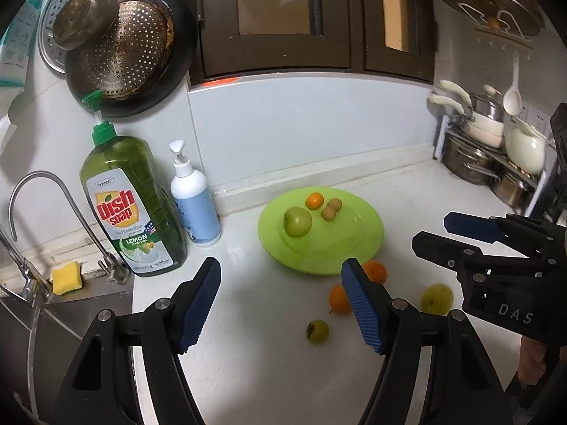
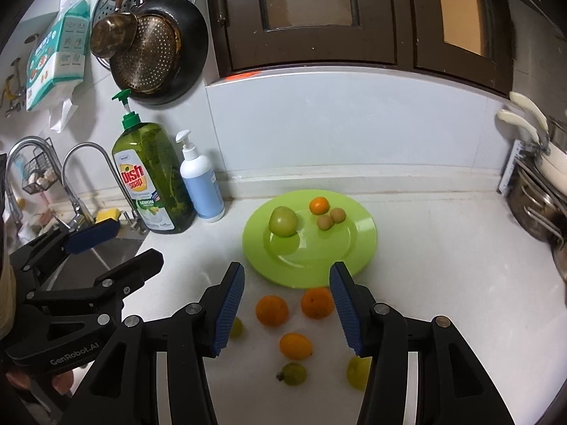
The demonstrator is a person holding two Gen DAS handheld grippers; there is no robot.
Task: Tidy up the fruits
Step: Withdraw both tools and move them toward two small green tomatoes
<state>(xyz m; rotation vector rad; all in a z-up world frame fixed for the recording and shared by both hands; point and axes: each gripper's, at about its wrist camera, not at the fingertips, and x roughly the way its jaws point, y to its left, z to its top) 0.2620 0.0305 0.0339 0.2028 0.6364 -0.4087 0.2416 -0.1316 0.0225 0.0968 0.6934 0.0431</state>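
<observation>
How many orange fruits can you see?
4. One small orange fruit sits on the green plate. Three lie on the counter before it: two near the rim, one closer. Claws may hide more.

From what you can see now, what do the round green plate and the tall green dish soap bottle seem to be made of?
The round green plate looks like glossy plastic, perhaps melamine: its lime colour is uniform and its rim reflects the light softly. The tall green dish soap bottle seems to be clear tinted plastic: liquid shows through its wall, and it carries a printed paper or film label and a green pump.
</observation>
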